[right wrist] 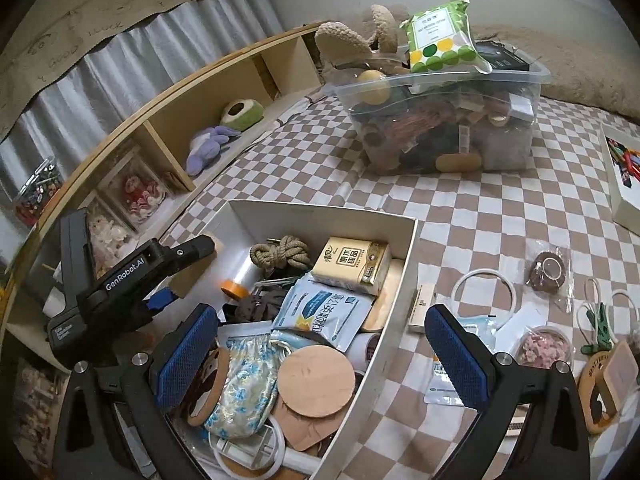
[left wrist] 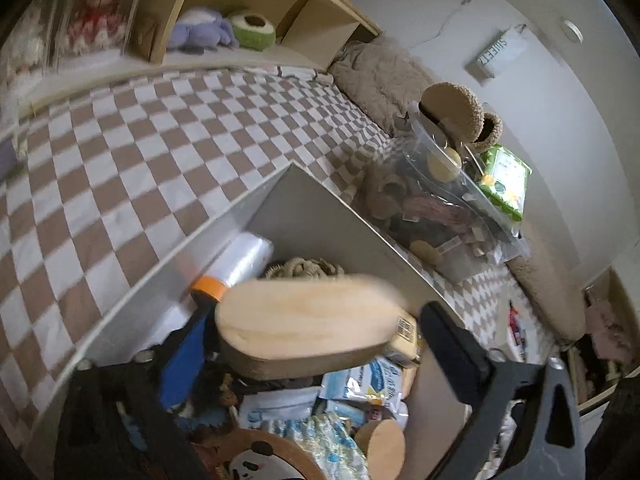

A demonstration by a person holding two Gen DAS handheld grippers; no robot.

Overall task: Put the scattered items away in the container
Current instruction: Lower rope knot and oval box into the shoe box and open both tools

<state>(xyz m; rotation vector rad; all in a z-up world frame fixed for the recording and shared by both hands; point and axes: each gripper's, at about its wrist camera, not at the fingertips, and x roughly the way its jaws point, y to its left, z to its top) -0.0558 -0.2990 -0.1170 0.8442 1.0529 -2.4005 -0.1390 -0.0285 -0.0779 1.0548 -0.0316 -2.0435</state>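
Note:
A white cardboard box [right wrist: 402, 280] sits on the checkered bedcover, filled with packets, a rope coil, a tape roll and round wooden discs. Over its left side my left gripper [left wrist: 316, 344] stands open, and an oval wooden block [left wrist: 304, 312] lies blurred between its fingers with a gap to the pads. The right wrist view shows that gripper [right wrist: 188, 276] at the box's left wall. My right gripper [right wrist: 322, 314] is open and empty, straddling the box's right wall. Loose items lie right of the box: a white ring [right wrist: 484, 288], a small carton [right wrist: 422, 308], a pink-filled cup [right wrist: 542, 350].
A full clear plastic bin [right wrist: 440, 92] with a green packet [right wrist: 440, 32] on top stands behind the box. A wooden shelf [right wrist: 224, 92] with plush toys runs along the left. A flat white box [right wrist: 624, 184] lies at the right edge, beside a bagged brown item [right wrist: 548, 272] and a green clip [right wrist: 598, 324].

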